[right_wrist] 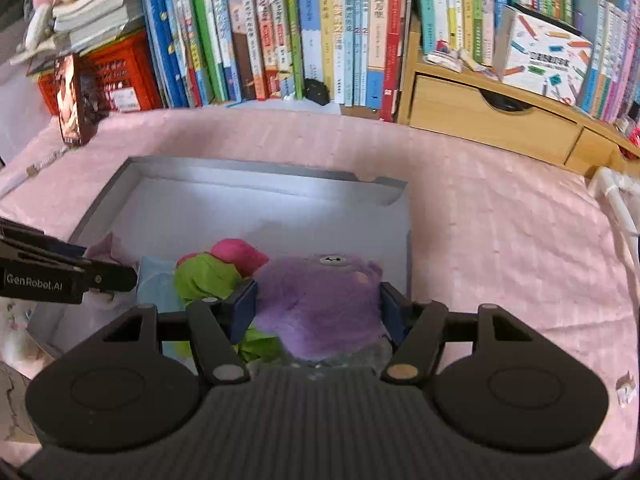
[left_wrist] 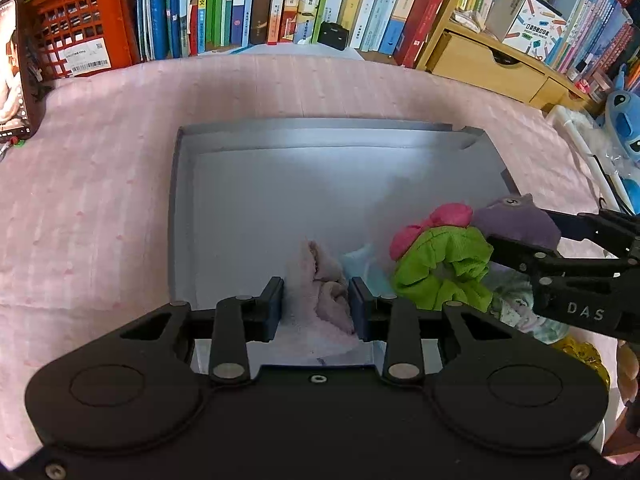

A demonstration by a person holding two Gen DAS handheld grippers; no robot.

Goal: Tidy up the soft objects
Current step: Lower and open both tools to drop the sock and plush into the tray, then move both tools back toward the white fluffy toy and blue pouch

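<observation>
Purple plush toy [right_wrist: 320, 304] sits pinched between the blue pads of the right gripper [right_wrist: 318, 310], held over the near right corner of a shallow grey box [right_wrist: 248, 184] on a pink bedspread [right_wrist: 500, 240]. A green scrunchie [right_wrist: 206, 278] and a pink one [right_wrist: 238, 254] bunch against the toy's left side; from the left wrist cam the green scrunchie [left_wrist: 444, 266] hangs at the tip of the right gripper [left_wrist: 496, 246], w/ the pink scrunchie [left_wrist: 432, 226] and the toy [left_wrist: 516, 220] above it. The left gripper [left_wrist: 316, 304] is clamped on a pale pink cloth [left_wrist: 328, 292] inside the box [left_wrist: 320, 136], near its front edge; a light blue cloth [left_wrist: 362, 264] lies just beside it. Bkgd: a row of books [left_wrist: 280, 0], a red crate [left_wrist: 80, 28] and a wooden drawer unit [right_wrist: 492, 120] behind the bed.
</observation>
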